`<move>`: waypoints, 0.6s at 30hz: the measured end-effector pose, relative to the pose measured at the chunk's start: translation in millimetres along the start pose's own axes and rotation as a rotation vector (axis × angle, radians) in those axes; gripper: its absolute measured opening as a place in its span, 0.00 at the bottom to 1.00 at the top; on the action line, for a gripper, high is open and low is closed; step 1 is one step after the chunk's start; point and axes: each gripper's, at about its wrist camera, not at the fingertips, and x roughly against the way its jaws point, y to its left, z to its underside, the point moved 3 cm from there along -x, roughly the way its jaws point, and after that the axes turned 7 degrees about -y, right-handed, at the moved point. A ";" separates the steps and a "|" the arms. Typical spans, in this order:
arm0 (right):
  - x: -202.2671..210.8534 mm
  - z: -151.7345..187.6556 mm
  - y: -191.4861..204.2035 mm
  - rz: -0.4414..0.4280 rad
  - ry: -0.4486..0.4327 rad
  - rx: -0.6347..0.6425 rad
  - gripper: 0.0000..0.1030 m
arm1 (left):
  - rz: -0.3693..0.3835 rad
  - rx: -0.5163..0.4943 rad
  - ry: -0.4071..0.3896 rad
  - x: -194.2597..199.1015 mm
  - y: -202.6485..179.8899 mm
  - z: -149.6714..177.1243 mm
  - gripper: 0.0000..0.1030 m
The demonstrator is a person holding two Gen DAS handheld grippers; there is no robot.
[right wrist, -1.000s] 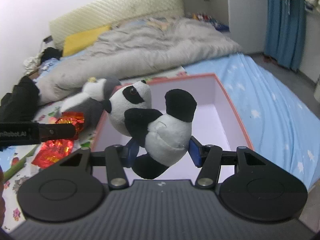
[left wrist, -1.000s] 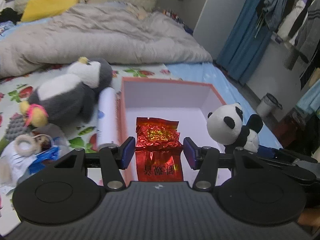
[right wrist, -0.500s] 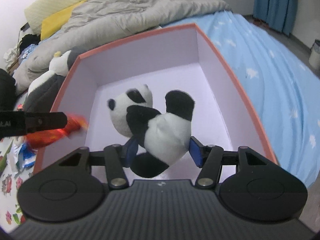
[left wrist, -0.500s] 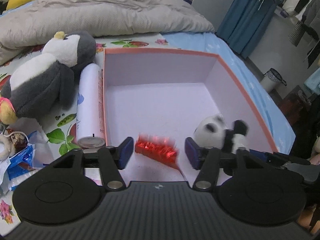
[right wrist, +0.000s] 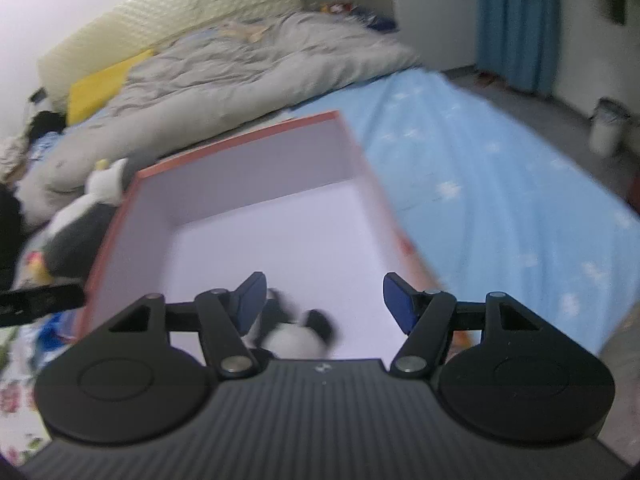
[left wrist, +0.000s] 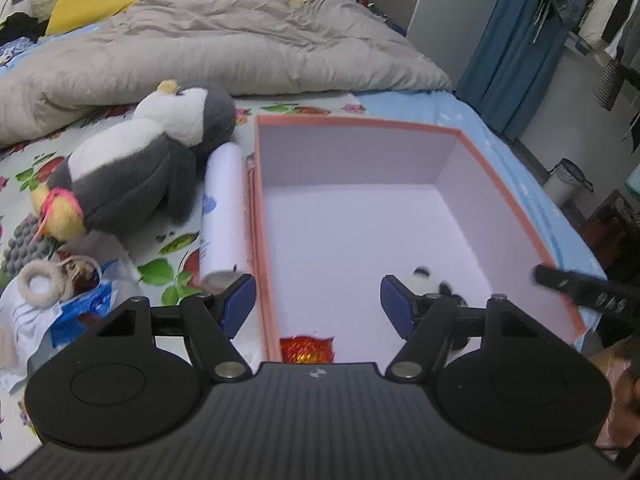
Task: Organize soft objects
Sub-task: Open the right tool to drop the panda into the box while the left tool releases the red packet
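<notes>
Spreading both tongs over the box, I let go: left tongs opening above the red foil packet, right tongs opening over the panda. Farther left on the bed, nearer my left hand, the penguin lies slantwise.

red foil packet: lower part hidden behind the gripper body at 6 o'clock.
panda plush: motion-blurred, lower half hidden by the gripper body; in the left wrist view, mostly hidden behind a finger at 4 o'clock.
pink box: near wall hidden, edges blurred.
penguin plush: blurred at 9 o'clock.
</notes>
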 end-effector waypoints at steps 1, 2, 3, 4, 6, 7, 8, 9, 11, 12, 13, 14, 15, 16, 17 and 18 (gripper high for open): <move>1.8 -0.1 -6.5 0.024 -0.009 0.008 0.65 | -0.023 -0.006 -0.007 0.7 1.9 4.0 0.71; 2.9 0.8 -13.3 0.051 -0.013 0.014 0.65 | -0.044 -0.016 -0.013 1.4 3.4 7.9 0.70; 3.0 2.1 -19.7 0.072 -0.013 0.011 0.65 | -0.059 -0.021 -0.014 0.9 5.5 11.7 0.70; 2.0 3.9 -27.1 0.083 -0.011 0.000 0.64 | -0.070 -0.020 -0.009 -1.0 8.0 16.2 0.67; -2.6 8.3 -37.5 0.092 0.006 -0.015 0.64 | -0.074 -0.001 0.017 -6.8 13.8 24.3 0.60; -5.6 11.1 -41.3 0.096 0.019 -0.017 0.62 | -0.074 0.012 0.032 -10.2 16.6 28.6 0.57; -8.1 13.9 -43.6 0.094 0.028 -0.016 0.59 | -0.073 0.022 0.042 -12.6 18.6 32.9 0.53; -10.5 16.2 -44.1 0.089 0.037 -0.014 0.53 | -0.074 0.029 0.052 -15.0 20.0 36.1 0.51; -16.6 21.1 -44.4 0.075 0.059 -0.011 0.39 | -0.065 0.043 0.075 -19.7 21.2 43.2 0.39; -19.9 23.6 -44.5 0.075 0.073 -0.006 0.35 | -0.056 0.051 0.088 -21.7 21.5 46.1 0.35; -22.8 25.6 -43.1 0.075 0.087 0.000 0.33 | -0.042 0.063 0.102 -23.5 22.0 48.9 0.26; -25.2 27.7 -42.7 0.085 0.097 0.010 0.32 | -0.030 0.075 0.112 -23.9 21.2 52.9 0.22; -26.0 29.3 -42.4 0.090 0.099 0.024 0.30 | -0.034 0.074 0.111 -23.6 20.7 54.8 0.21; -24.6 30.4 -42.1 0.093 0.098 0.036 0.28 | -0.038 0.067 0.109 -23.2 19.7 56.2 0.20; -24.4 31.0 -41.9 0.093 0.097 0.047 0.27 | -0.039 0.061 0.109 -22.3 18.1 58.1 0.20; -23.9 31.6 -41.6 0.092 0.097 0.056 0.25 | -0.040 0.058 0.111 -21.3 17.6 59.1 0.20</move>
